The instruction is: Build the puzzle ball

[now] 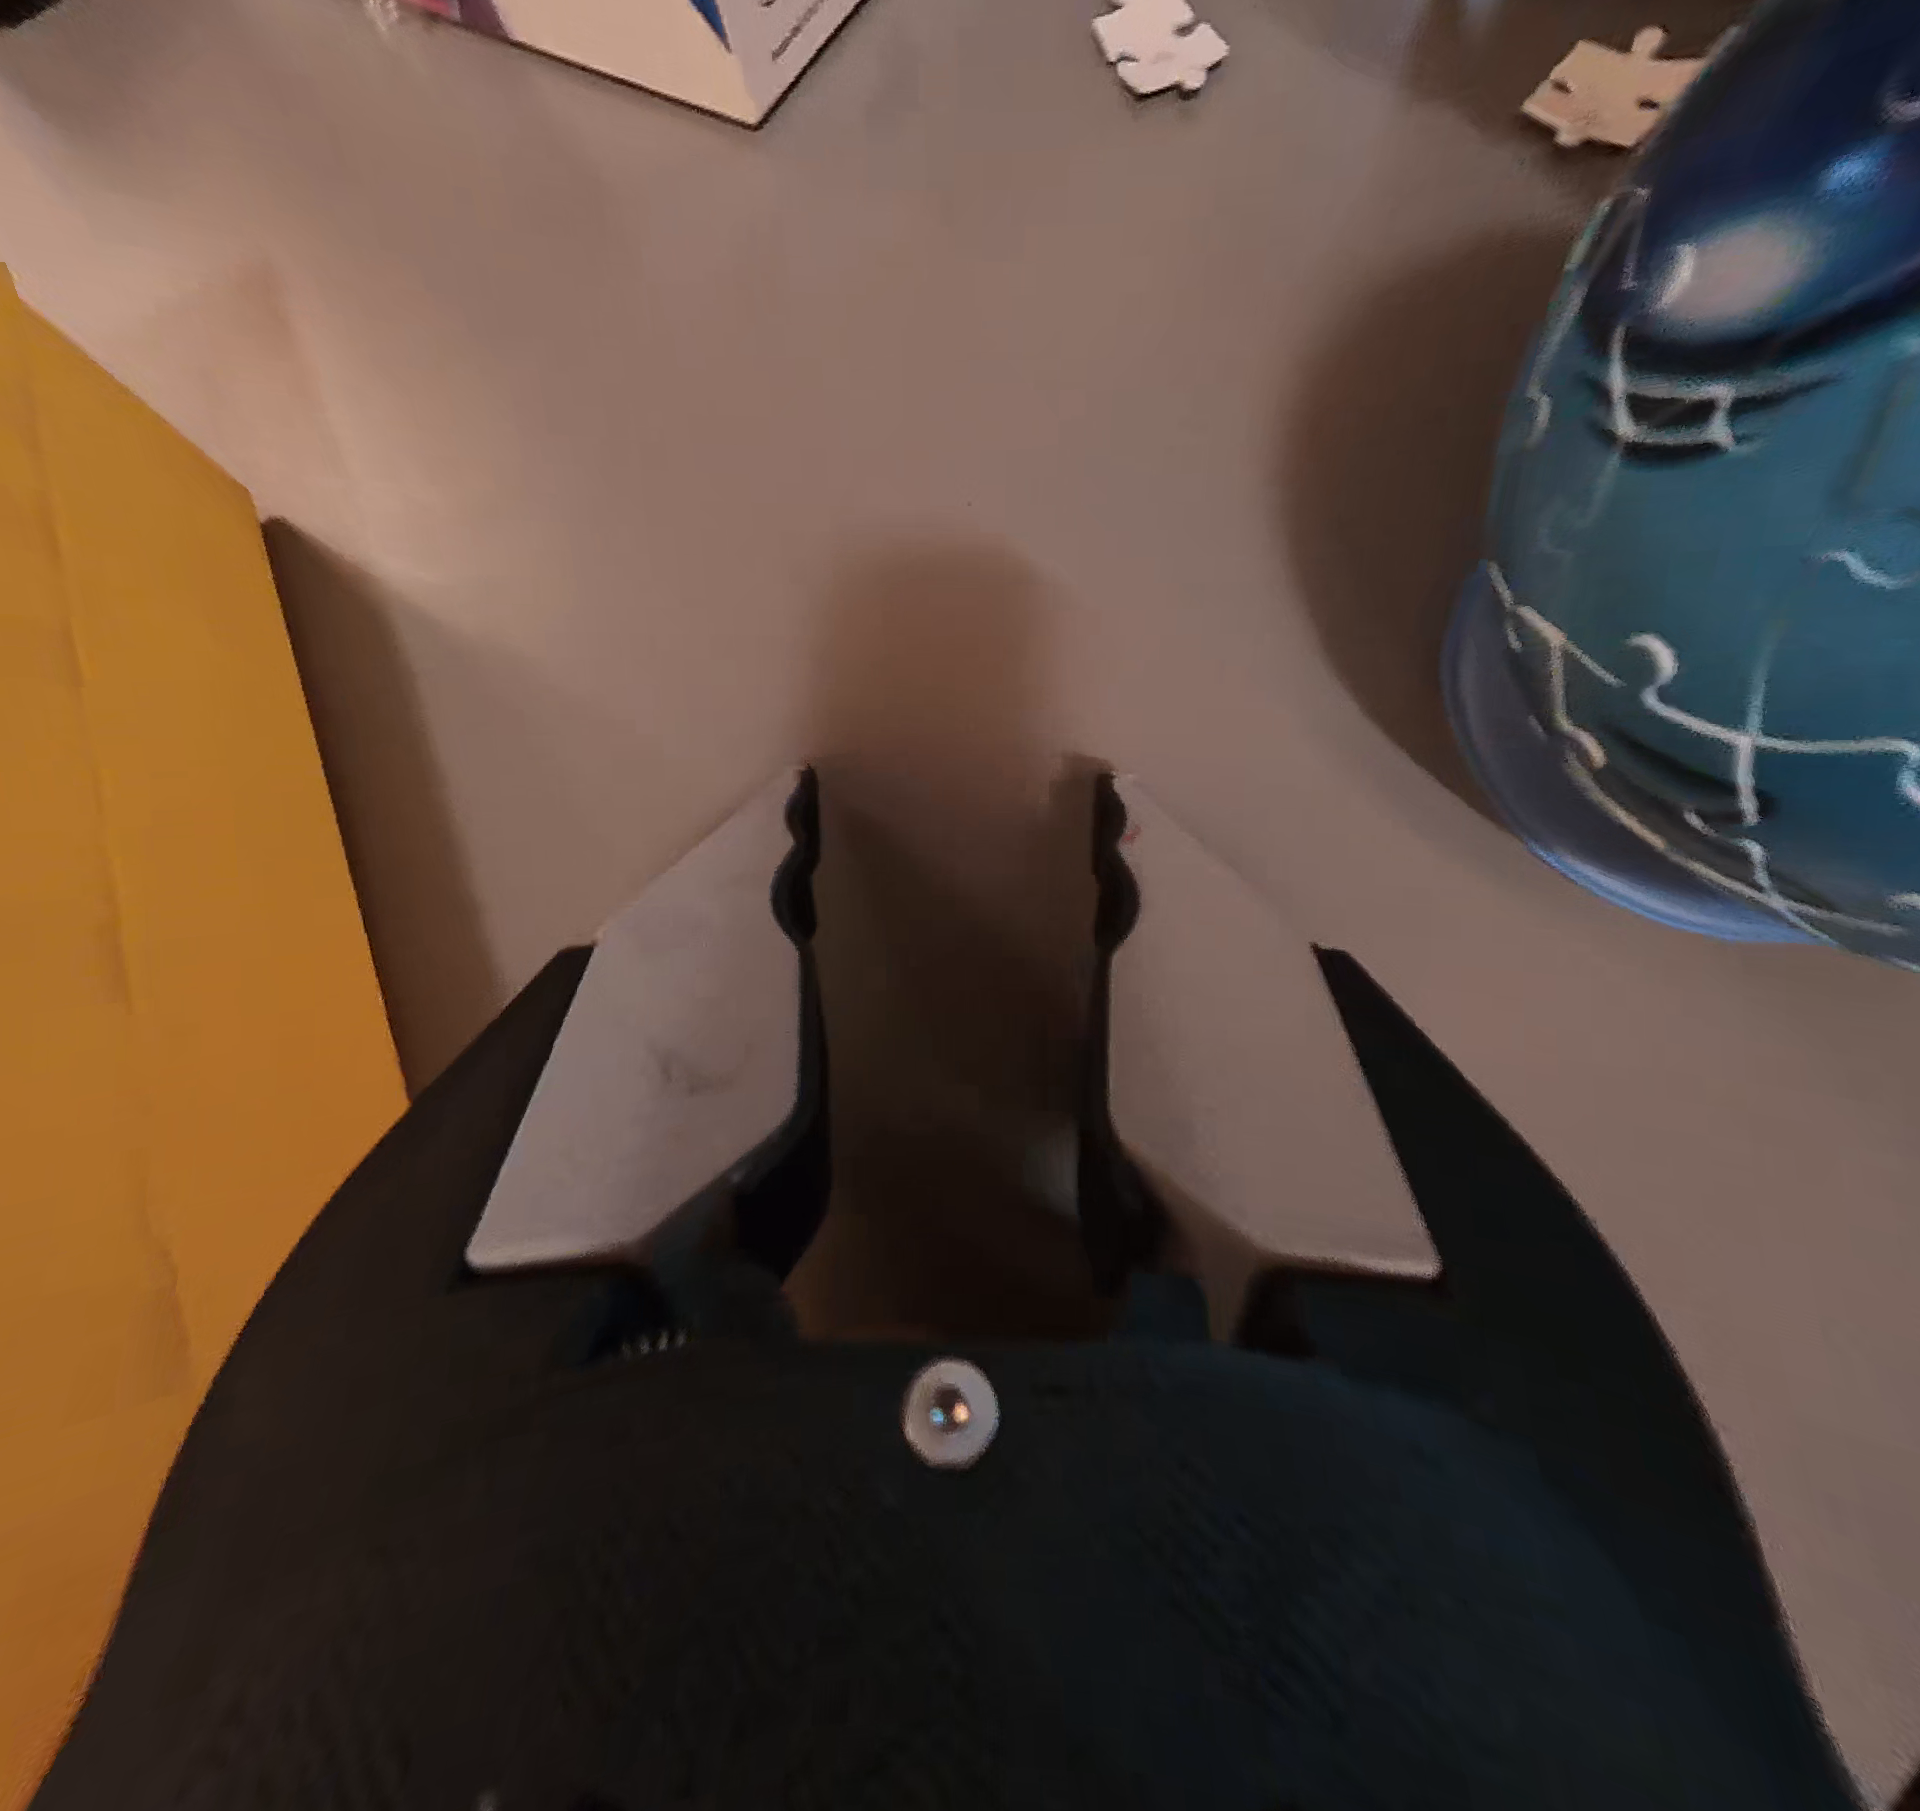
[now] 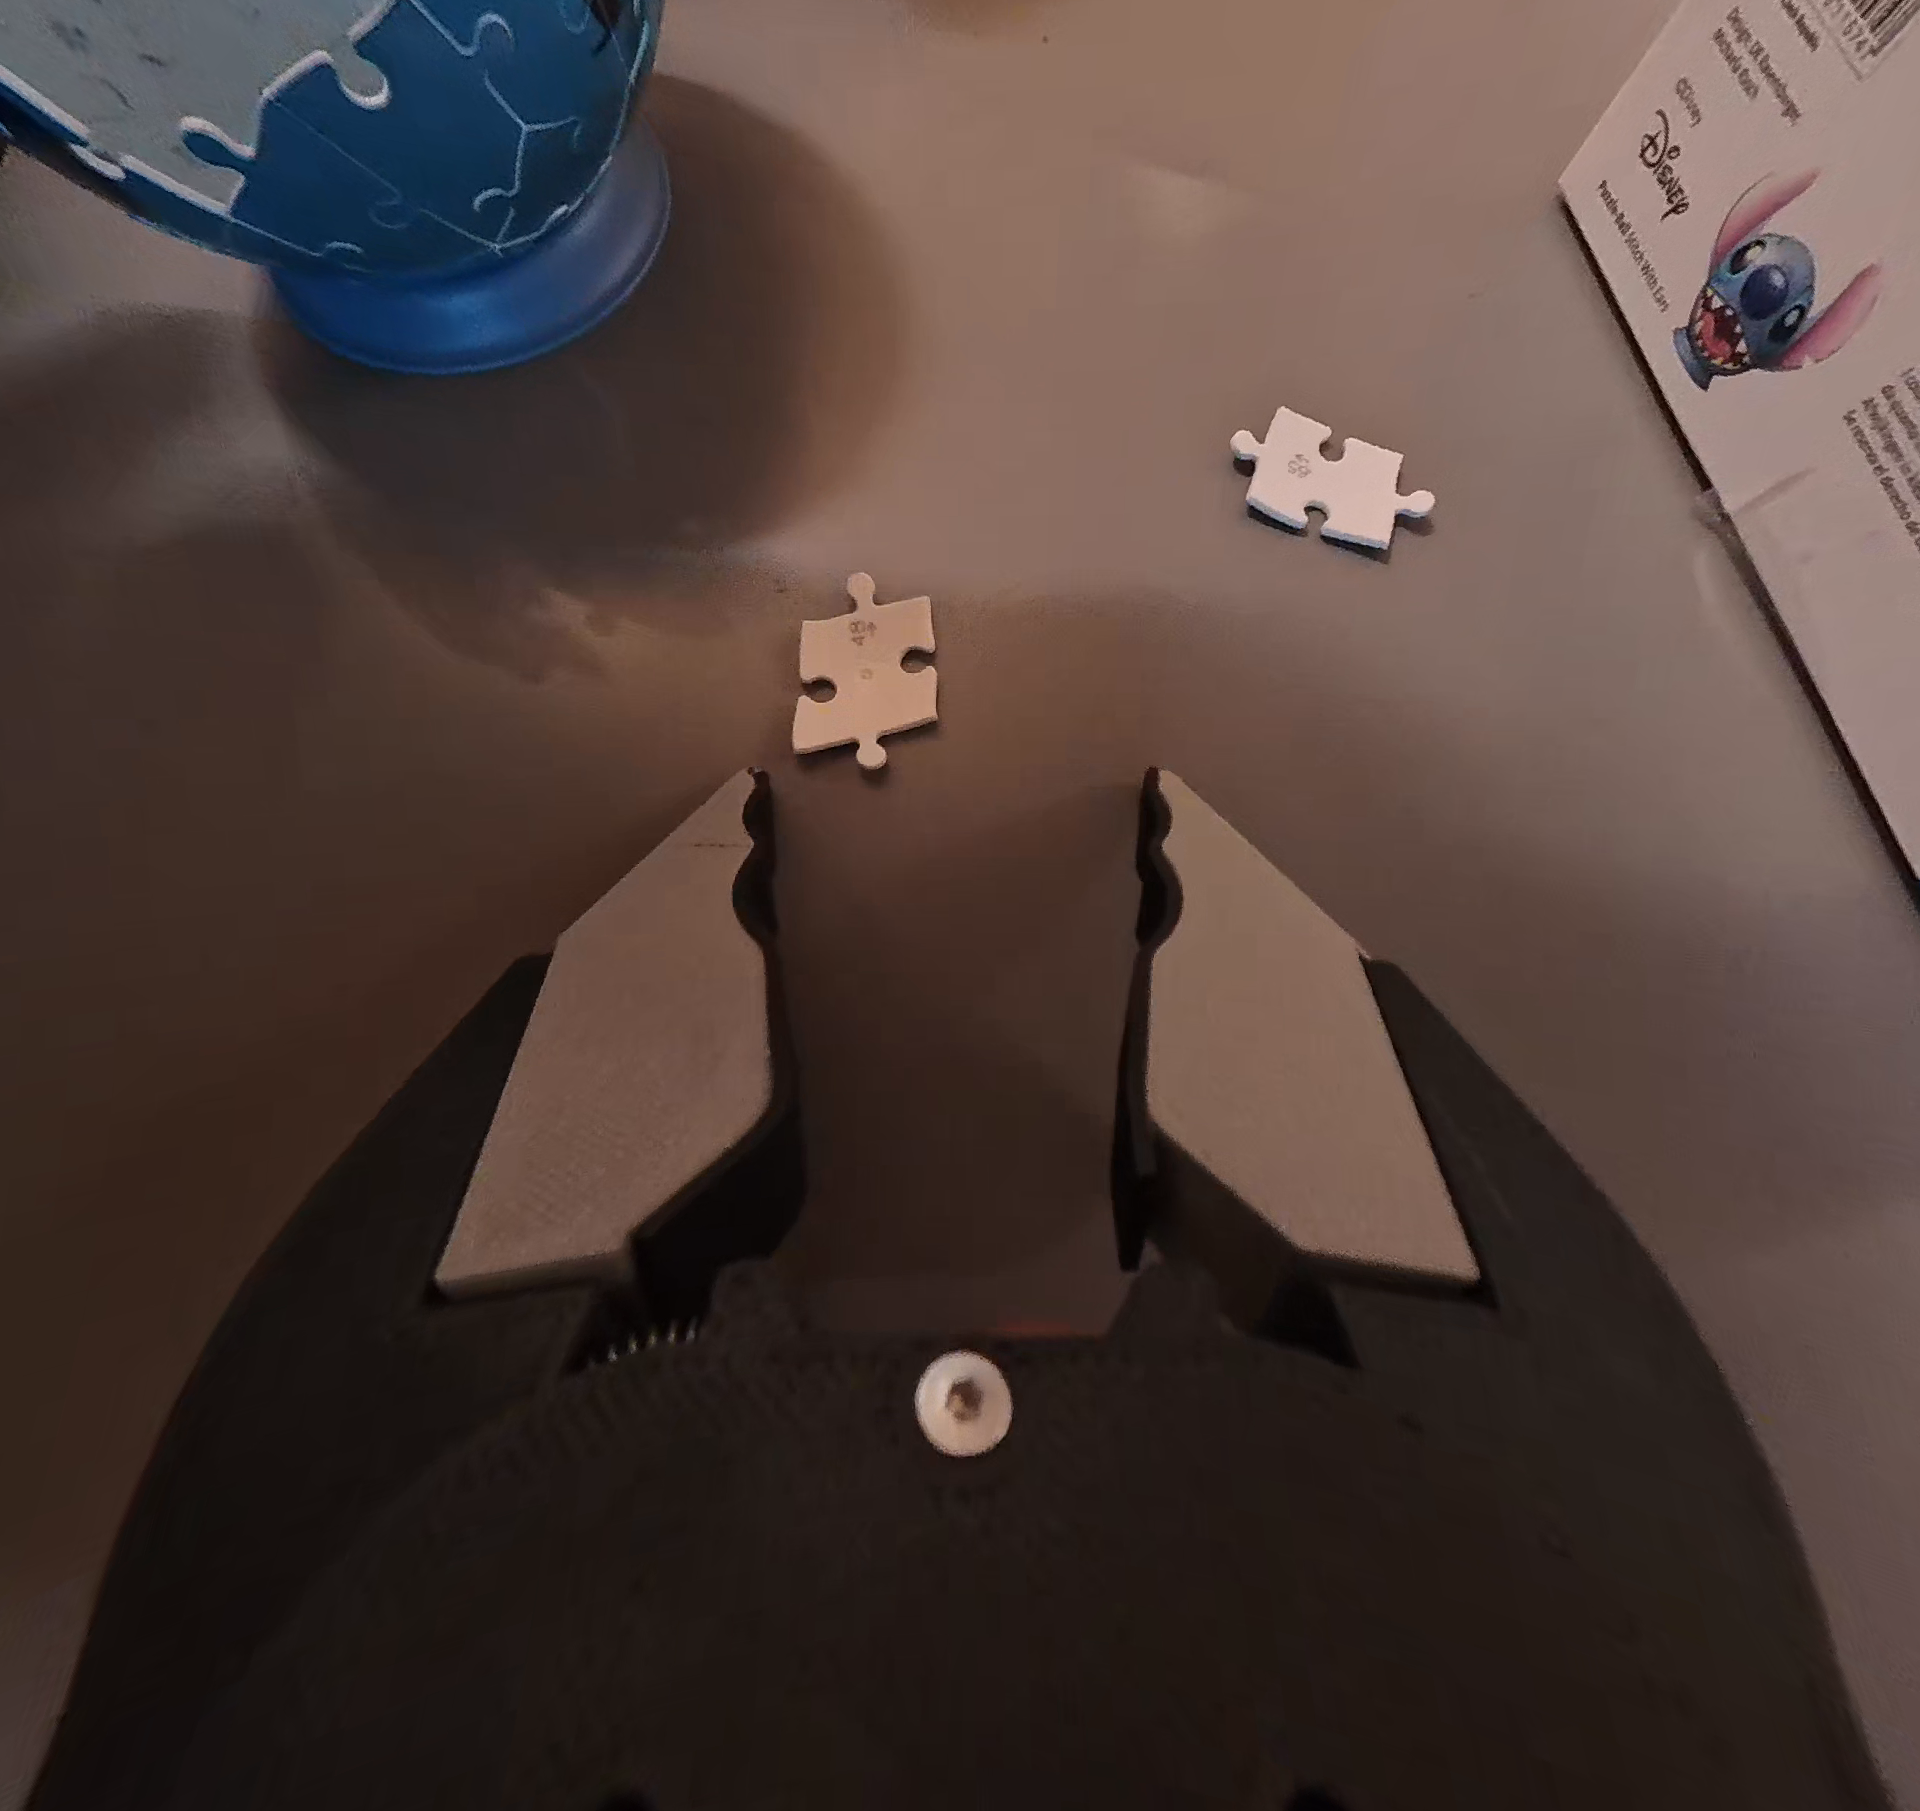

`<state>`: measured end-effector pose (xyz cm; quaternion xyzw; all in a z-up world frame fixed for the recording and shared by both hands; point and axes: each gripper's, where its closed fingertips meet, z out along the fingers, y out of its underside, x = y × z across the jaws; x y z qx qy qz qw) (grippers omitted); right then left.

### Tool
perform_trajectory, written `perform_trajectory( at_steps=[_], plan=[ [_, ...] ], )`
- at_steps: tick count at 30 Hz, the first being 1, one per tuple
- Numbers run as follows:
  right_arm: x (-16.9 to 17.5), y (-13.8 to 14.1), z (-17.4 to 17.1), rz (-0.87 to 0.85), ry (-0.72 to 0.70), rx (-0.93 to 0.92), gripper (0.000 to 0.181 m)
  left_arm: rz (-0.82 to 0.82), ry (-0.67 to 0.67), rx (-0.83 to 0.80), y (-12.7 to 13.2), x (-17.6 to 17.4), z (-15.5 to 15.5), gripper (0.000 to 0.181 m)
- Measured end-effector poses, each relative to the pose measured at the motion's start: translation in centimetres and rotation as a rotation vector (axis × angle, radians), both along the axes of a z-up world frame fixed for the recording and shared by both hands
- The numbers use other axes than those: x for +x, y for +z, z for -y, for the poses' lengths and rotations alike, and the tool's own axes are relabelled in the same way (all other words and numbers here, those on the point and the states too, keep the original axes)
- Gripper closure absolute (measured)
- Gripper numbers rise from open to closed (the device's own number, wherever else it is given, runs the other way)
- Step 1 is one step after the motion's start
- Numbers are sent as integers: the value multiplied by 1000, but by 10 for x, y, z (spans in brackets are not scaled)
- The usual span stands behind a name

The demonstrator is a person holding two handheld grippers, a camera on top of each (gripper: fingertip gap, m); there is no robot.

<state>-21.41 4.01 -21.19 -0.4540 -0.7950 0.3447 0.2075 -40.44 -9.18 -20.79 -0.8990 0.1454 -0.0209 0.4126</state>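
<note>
The step in hand looks like fetching the next loose piece for the puzzle ball (image 2: pixel 343 99), which stands on its blue ring base at about 10 o'clock in the right wrist view, mostly assembled, with a pale gap in its shell. The right gripper (image 2: pixel 951 795) hovers with its fingers apart and nothing between them, just short of the nearer puzzle piece (image 2: pixel 868 665), which lies white side up at 12 o'clock. A second piece (image 2: pixel 1325 478) lies farther off toward 1 o'clock, well apart from the first. The left gripper (image 1: pixel 961 790) also has its fingers apart and empty, over bare counter (image 1: pixel 727 359), with the ball at its 2 o'clock.

The next move probably calls for lowering the right gripper and nudging slightly left so the flat piece sits between the fingers; being thin and flush with the surface, it may slide rather than lift.

The counter is smooth, grey, dimly lit with soft shadows. The printed puzzle box (image 2: pixel 1766 307) lies at 2 o'clock, and a yellow sheet (image 1: pixel 125 826) lies at 9 o'clock in the left view
</note>
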Motion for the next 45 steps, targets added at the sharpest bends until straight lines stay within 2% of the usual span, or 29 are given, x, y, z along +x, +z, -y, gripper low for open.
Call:
perform_trajectory(
  at_steps=[3,6,22,45],
  plan=[
    [-1,0,-2,-1,-22,0,115,26,-31,-14,-1,5,1,139],
    [0,0,-3,-2,-52,4,114,-9,9,4,0,-1,-1,131],
    [1,5,0,31,-42,-127,110,-19,19,9,0,-3,-1,132],
    [0,2,1,15,-22,-63,111,-22,30,10,0,-4,-1,134]
  ],
)
